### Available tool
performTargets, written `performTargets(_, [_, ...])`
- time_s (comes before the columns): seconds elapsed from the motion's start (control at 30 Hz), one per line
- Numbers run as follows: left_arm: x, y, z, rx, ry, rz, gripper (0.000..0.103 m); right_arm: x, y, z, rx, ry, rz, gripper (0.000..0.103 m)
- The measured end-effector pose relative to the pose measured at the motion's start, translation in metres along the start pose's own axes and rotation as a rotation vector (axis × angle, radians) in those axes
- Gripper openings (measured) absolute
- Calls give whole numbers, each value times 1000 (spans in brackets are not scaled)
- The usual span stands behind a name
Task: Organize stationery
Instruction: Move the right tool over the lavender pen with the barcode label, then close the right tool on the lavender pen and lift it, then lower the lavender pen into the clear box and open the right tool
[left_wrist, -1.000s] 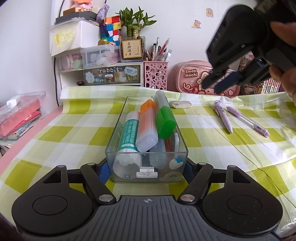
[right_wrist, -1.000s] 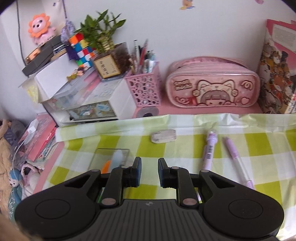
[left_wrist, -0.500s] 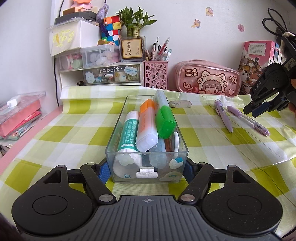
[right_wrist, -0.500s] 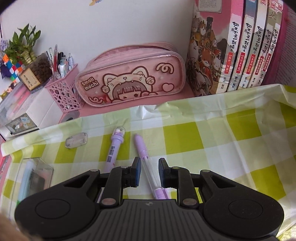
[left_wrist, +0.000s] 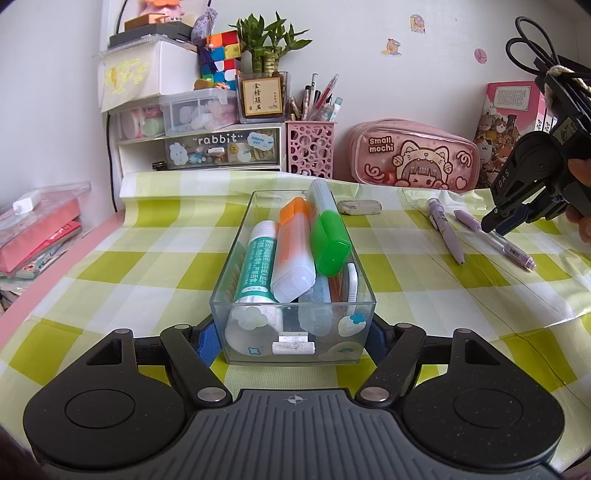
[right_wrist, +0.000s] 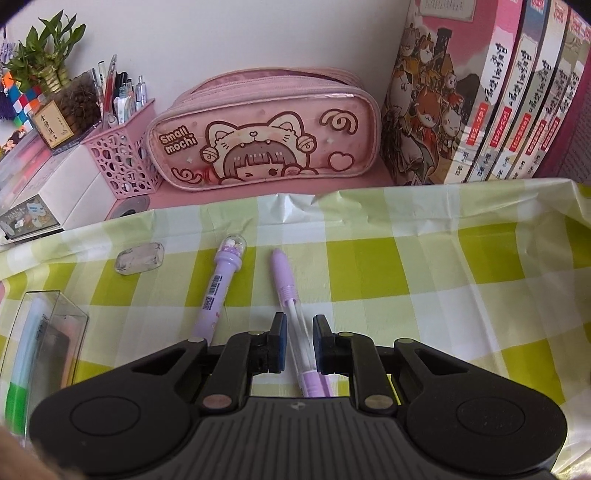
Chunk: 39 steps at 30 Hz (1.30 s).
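Several markers (left_wrist: 293, 251) crowding clear box (left_wrist: 236, 266)

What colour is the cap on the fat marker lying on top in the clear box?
Bright green cap; it shows best in the left wrist view.

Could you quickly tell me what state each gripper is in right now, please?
Left gripper: shut on the clear organizer box.
Right gripper: jaws just closing, still open around the purple pen with the clear barrel, pads not yet pressing it.

Clear glossy plastic box (left_wrist: 236, 258) on a shiny, creased plastic tablecloth (left_wrist: 406, 280).
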<state>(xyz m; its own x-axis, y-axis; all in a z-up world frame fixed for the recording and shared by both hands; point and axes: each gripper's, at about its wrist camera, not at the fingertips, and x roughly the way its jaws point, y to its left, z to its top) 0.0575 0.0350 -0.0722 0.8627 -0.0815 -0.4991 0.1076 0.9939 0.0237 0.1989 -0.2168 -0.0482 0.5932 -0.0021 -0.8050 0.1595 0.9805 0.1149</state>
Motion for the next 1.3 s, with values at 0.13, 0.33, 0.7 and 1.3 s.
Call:
performTargets(0.13, [0, 0, 0, 0, 0, 1, 72, -1, 10, 4, 5, -21, 25, 10])
performTargets(0.33, [0, -1, 0, 0, 0, -1, 72, 7, 33, 6, -1, -2, 104, 10])
performTargets(0.7, [1, -3, 0, -1, -1, -4, 72, 17, 40, 5, 95, 24, 162, 8])
performTargets(1.3, [1, -3, 0, -1, -2, -4, 72, -2, 89, -17, 5, 82, 267, 8])
